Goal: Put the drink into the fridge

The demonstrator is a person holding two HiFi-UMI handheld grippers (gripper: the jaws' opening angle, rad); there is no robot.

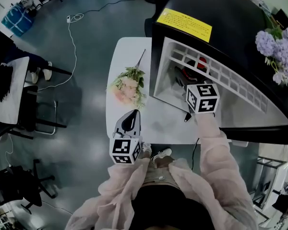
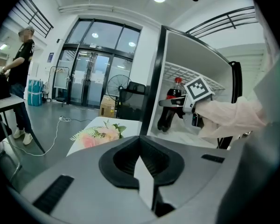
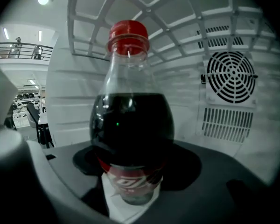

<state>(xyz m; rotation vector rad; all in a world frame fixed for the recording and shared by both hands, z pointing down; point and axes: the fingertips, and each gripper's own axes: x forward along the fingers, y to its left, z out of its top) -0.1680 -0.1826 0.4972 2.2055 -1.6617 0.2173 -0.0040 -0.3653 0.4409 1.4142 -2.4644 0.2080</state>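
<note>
Head view steeply down, gripper views level, all toward the fridge (image 1: 230, 23).

bouquet (image 1: 128, 85) on white table (image 1: 125, 51) | purple flowers (image 1: 278, 49) | floor cable (image 1: 72, 38)

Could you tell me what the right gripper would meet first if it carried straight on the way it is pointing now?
The right gripper holds the cola bottle in its tongs; carried straight on, the bottle would probably reach the fridge's white inner wall first, left of the fan grille.
</note>
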